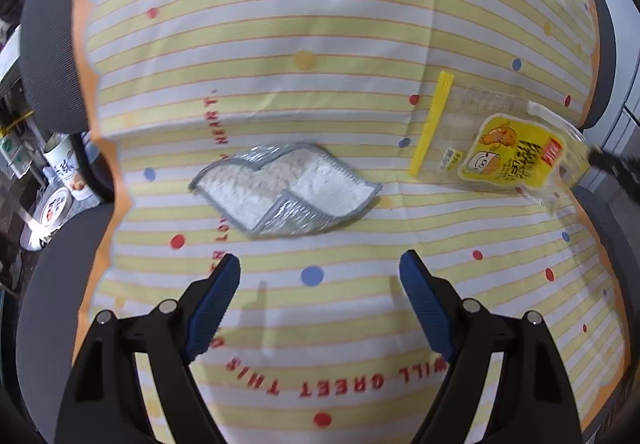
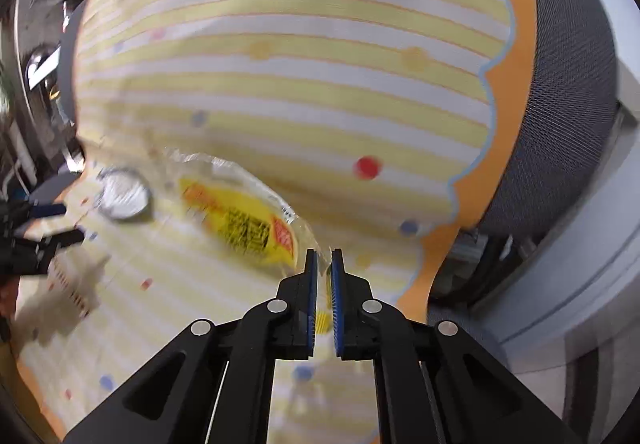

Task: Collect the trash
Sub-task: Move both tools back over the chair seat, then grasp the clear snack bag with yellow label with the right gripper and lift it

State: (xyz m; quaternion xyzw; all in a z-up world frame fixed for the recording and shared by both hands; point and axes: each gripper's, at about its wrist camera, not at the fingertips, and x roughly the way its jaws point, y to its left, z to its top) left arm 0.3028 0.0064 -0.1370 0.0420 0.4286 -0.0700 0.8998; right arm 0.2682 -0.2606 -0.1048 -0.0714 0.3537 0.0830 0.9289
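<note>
Tablecloth lettering "WILL GREET THIS"; left tongs released, right tongs grasping yellow wrapper

Even, bright overhead light. Left wrist view sharp at centre; striped cloth bulges from fisheye distortion, corners vignette black. Soft shadows fall under the left gripper. Right wrist view motion-blurred (yellow wrapper smeared); its fingers stay crisp.

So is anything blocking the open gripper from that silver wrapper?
No. The left gripper is open, and only bare striped tablecloth lies between it and the silver wrapper. The yellow snack bag sits off to the side.
</note>
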